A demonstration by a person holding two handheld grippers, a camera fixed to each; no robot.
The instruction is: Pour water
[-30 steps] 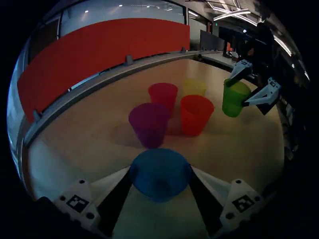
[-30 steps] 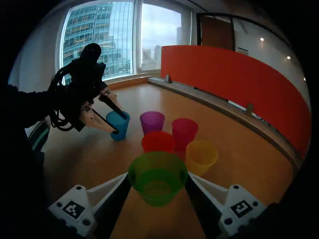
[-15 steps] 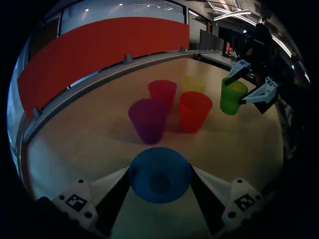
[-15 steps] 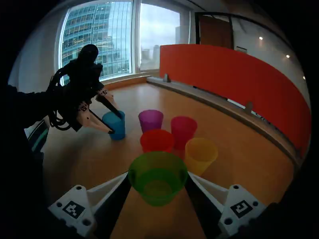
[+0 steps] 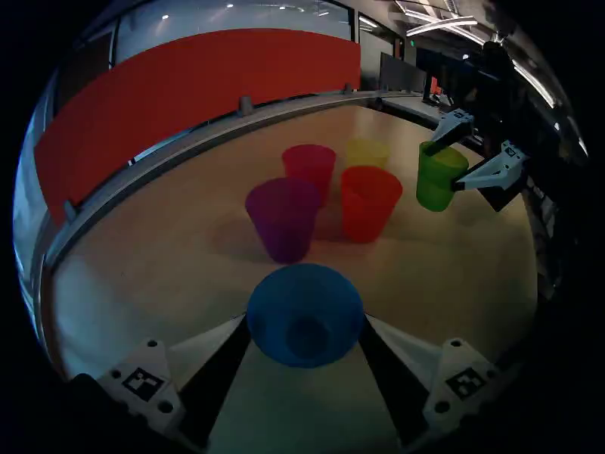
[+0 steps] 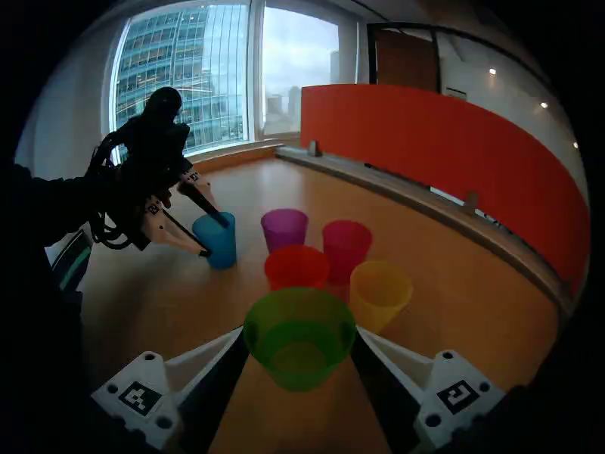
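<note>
The left tool (image 5: pixel 305 334) is clenched on a blue cup (image 5: pixel 304 306) at the lower centre of the left gripper view, one finger pressing each side of its wall. The right tool (image 6: pixel 299 352) likewise grasps a green cup (image 6: pixel 299 318) at the lower centre of the right gripper view. In the right gripper view the left tool reaches in from the left edge, held by a dark-sleeved arm (image 6: pixel 45 204), with the blue cup upright. Black-and-white square markers (image 5: pixel 144 384) sit on the fingers. Purple (image 5: pixel 282 219), magenta (image 5: pixel 308 170), orange (image 5: pixel 369 200) and yellow (image 5: pixel 367 151) cups stand clustered on the wooden bench (image 5: pixel 151 257) between the two tools. A red panel (image 5: pixel 189 83) borders the bench. The right gripper view adds tall windows (image 6: pixel 181 76) facing towers; the left gripper view adds ceiling strip lights (image 5: pixel 431 29).
</note>
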